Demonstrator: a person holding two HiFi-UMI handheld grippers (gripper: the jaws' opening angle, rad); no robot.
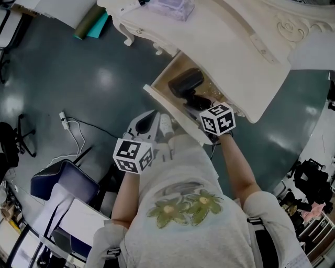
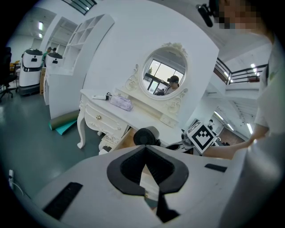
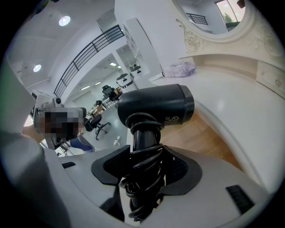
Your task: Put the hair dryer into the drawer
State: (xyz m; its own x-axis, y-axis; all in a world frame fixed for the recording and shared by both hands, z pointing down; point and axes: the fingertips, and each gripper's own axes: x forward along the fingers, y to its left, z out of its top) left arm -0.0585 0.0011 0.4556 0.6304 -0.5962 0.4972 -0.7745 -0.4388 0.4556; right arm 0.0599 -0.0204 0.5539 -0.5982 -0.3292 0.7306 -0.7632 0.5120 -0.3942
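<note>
Tabletop overhang [image 1: 230, 57] above drawer [image 1: 159, 98] and hair dryer [image 1: 184, 82]

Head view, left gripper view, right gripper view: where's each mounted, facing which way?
Head view: on the head, steeply down at the open drawer; torso, forearms show.
Left gripper view: on the left gripper, facing the dressing table and mirror; its closed fingers show.
Right gripper view: on the right gripper, facing into the drawer; its fingers clamp the hair dryer.
Shared: hair dryer in all three.

R gripper [image 3: 144, 167]: fingers [image 3: 109, 169] clamped on handle of black hair dryer [image 3: 156, 106], cord [image 3: 141, 187] coiled round handle. Barrel horizontal above wooden floor of open drawer [image 3: 209, 139]. White bench [image 3: 231, 95] w/ mirror [image 3: 213, 13] beyond.
</note>
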